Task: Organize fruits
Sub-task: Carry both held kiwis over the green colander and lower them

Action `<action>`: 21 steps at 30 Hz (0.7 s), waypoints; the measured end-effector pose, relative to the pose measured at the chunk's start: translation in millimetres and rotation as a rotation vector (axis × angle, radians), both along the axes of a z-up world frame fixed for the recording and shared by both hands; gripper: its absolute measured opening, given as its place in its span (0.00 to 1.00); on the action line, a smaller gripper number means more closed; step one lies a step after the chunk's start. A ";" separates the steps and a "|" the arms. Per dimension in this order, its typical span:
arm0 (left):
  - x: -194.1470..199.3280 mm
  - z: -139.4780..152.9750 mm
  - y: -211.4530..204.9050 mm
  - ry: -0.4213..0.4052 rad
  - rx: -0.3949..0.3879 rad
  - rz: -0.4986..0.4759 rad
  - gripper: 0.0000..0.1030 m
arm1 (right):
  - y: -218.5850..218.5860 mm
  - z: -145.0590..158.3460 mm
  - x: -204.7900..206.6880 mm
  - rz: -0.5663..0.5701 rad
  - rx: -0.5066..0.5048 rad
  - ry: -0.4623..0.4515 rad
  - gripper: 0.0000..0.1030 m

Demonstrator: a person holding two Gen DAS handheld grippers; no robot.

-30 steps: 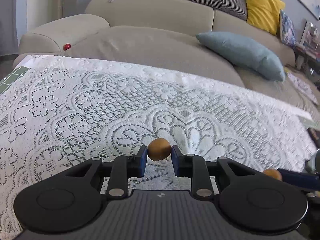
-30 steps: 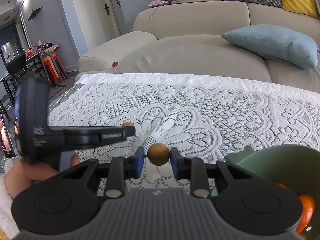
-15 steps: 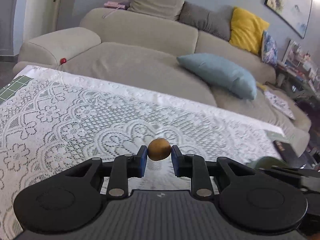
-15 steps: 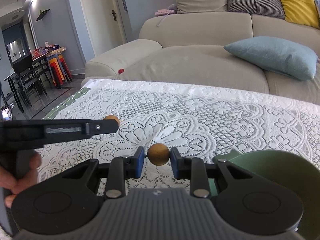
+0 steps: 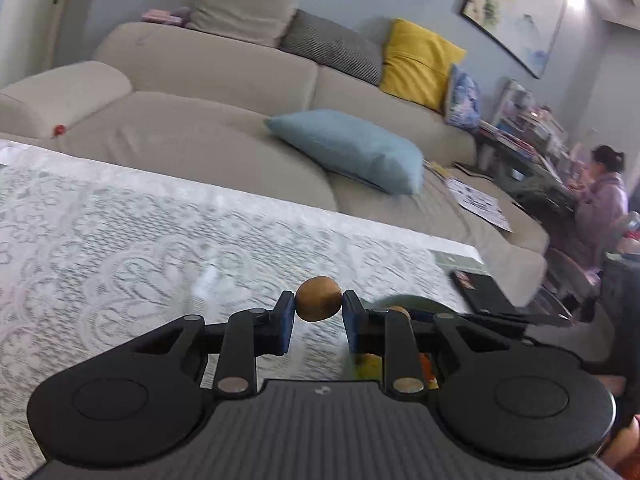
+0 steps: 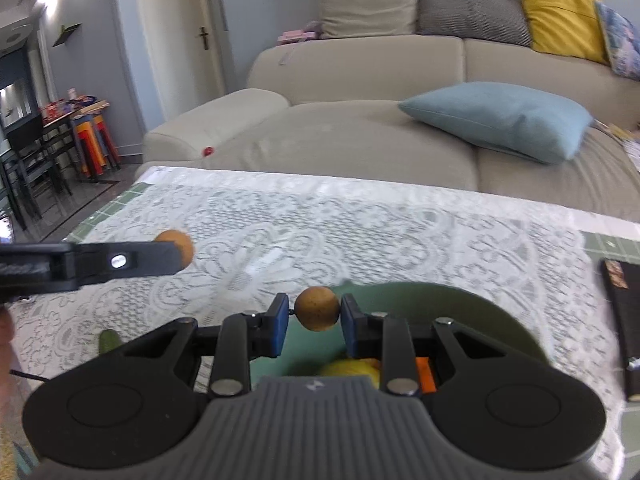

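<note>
My left gripper (image 5: pixel 319 305) is shut on a small round brown fruit (image 5: pixel 319 298), held above the lace tablecloth (image 5: pixel 120 248). My right gripper (image 6: pixel 317 309) is shut on a second small brown fruit (image 6: pixel 317 308), held over the rim of a green bowl (image 6: pixel 460 304). The bowl holds a yellow fruit (image 6: pixel 352 368) and an orange fruit (image 6: pixel 425 372). In the right wrist view the left gripper (image 6: pixel 176 250) reaches in from the left with its brown fruit (image 6: pixel 178 240). In the left wrist view the bowl's rim (image 5: pixel 408 302) peeks out behind my right finger.
A small green item (image 6: pixel 109 340) lies on the tablecloth left of the bowl. A dark flat object (image 6: pixel 618 300) lies at the table's right edge. A beige sofa (image 6: pixel 360 120) with a blue cushion (image 6: pixel 500 118) stands behind the table. A person (image 5: pixel 604 200) sits far right.
Both grippers have moved right towards the bowl, each still holding its fruit. The right gripper now hangs over the bowl, with the fruits inside visible.
</note>
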State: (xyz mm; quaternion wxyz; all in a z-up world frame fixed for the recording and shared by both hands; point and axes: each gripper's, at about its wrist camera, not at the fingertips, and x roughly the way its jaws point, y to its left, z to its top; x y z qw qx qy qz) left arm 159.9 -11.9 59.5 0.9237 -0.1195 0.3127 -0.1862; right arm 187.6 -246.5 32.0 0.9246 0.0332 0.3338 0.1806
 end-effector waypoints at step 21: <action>-18.3 -27.0 -84.5 0.083 0.227 -0.219 0.28 | -43.7 -15.2 -22.8 -0.048 -0.133 0.090 0.24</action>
